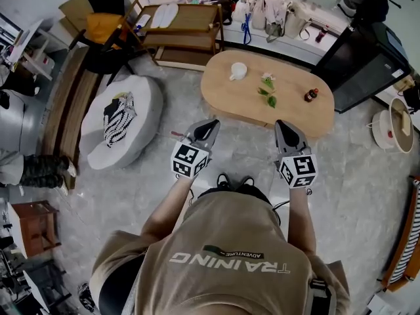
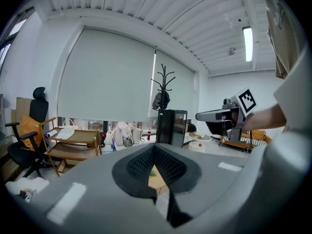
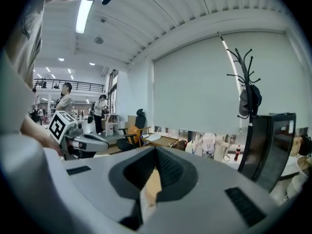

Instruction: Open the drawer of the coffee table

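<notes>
— Shoes [image 1: 223, 180] nearest, black, just past the hem of a tan shirt [image 1: 230, 254]. And ahead of those?

— Left gripper [image 1: 212, 123] and right gripper [image 1: 282, 123], side by side and apart from each other, held out over grey floor [image 1: 239, 151], each with a marker cube at the back.

— Jaws?

— Closed to a point on both, pads meeting at the tips, nothing gripped (only a sliver of pale wood seen through the hollow behind the pads in each gripper view).

— Then the task's piece?

— Coffee table [image 1: 292, 107] just beyond the tips, oval, pale wood, touched by neither gripper. Drawer itself not to be made out from above.

— On top?

— White cup [image 1: 237, 71] toward the left end, green leaves [image 1: 268, 90] near the middle, small dark bottle [image 1: 310, 96] with a red cap toward the right.

— Off to the left?

— Grey pouf [image 1: 147, 107], low and round, with a black-and-white striped cloth [image 1: 118, 117] lying on it.

— Further back?

— Wooden shelf trolley [image 1: 197, 18] behind the table, office chair [image 1: 105, 26] with an orange cushion to its left, black cabinet [image 1: 364, 58] at the right. Farthest, coat stand [image 2: 163, 89] against a pale drawn blind [image 2: 107, 77].
</notes>
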`<action>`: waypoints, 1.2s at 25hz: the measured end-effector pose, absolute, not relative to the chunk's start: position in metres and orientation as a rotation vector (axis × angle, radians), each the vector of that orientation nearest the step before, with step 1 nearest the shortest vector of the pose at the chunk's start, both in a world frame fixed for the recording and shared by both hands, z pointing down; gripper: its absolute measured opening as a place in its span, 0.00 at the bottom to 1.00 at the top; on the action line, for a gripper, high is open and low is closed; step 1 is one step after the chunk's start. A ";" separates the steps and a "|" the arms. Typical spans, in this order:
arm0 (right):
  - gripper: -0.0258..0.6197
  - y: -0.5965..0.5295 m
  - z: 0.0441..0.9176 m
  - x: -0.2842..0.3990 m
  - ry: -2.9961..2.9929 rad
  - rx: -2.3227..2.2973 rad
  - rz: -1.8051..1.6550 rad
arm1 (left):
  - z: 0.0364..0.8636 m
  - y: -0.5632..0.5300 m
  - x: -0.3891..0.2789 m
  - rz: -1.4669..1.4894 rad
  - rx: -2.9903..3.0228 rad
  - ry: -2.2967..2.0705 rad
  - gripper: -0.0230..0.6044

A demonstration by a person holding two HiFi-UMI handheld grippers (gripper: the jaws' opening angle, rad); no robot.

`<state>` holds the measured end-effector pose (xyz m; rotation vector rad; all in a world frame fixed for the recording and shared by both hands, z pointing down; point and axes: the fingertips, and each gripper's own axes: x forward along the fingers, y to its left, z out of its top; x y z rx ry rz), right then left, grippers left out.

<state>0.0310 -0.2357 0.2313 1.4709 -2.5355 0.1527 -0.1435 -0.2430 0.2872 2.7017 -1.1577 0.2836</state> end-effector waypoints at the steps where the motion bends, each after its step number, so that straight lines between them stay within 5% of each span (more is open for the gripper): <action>1: 0.05 -0.238 0.230 0.031 -2.539 1.474 0.153 | 0.288 -0.245 -0.144 0.280 2.696 -1.161 0.05; 30: 0.05 -0.223 0.241 0.029 -2.456 1.373 0.025 | 0.291 -0.252 -0.149 0.198 2.669 -1.221 0.05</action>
